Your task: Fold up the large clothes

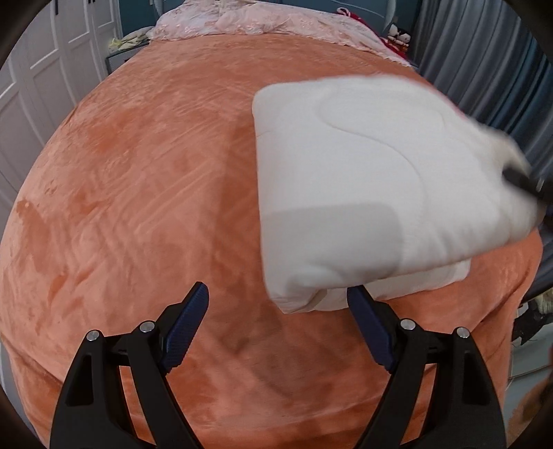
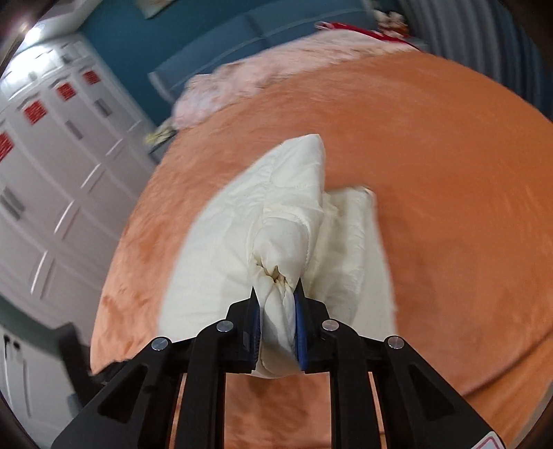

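A folded white quilted garment lies as a thick bundle on the orange bed cover, on the right half. My left gripper is open and empty, just at the bundle's near edge, its right finger under that edge. My right gripper is shut on a bunched edge of the white garment and lifts it off the orange bed cover. In the left wrist view the right gripper shows blurred at the bundle's right side.
A pink patterned quilt lies crumpled at the bed's far end. White wardrobe doors stand to the left and grey curtains to the right. Red and white items sit at the far right corner.
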The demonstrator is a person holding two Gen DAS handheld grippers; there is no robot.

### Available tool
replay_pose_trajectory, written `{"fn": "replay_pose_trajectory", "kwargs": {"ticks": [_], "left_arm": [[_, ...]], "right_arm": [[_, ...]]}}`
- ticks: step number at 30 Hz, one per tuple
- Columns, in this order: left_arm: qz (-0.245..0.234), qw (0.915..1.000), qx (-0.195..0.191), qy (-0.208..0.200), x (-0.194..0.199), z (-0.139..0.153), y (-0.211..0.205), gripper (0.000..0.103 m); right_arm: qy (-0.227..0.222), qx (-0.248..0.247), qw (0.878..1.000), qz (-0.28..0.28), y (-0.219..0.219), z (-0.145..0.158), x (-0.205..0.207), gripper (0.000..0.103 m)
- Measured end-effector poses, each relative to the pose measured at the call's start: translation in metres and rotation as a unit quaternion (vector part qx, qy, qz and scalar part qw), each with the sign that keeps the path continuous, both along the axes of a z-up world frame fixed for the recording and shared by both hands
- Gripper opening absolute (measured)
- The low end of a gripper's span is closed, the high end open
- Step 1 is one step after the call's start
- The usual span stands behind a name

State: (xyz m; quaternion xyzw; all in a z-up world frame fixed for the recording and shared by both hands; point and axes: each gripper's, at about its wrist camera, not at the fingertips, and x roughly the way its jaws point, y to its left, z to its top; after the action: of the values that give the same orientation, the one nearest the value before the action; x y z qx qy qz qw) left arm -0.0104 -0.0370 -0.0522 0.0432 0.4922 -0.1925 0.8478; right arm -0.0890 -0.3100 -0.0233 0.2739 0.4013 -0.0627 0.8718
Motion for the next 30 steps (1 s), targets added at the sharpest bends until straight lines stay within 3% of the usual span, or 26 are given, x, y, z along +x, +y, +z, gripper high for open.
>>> {"fn": "replay_pose_trajectory", "kwargs": {"ticks": [4,10,17,23,30], "left_arm": [[-0.017,0.9992,-0.037,-0.002,-0.006,0.02,-0.007,0.08],[-0.031,0.9976,-0.057,-0.026,-0.005,0.051,-0.026,0.08],[-0.031,0.9995,0.003,0.002,0.018,0.016,-0.07,0.08],[-0.013,0.9993,0.032,0.013,0.028,-0.011,-0.082,0.088],[-0.003,0.9989,0.035,0.031,0.036,-0.034,-0.081,0.095]], "right_arm": [[0.035,0.0,0.999,-0.021,-0.017,-0.04,-0.017,0.014],[0.05,0.017,0.998,-0.026,-0.027,-0.075,-0.018,0.015],[0.063,0.001,0.998,-0.01,-0.019,-0.075,0.0,0.015],[0.078,0.004,0.997,-0.007,-0.02,-0.091,0.015,0.016],[0.083,0.002,0.997,-0.005,-0.023,-0.1,0.024,0.017]]}}
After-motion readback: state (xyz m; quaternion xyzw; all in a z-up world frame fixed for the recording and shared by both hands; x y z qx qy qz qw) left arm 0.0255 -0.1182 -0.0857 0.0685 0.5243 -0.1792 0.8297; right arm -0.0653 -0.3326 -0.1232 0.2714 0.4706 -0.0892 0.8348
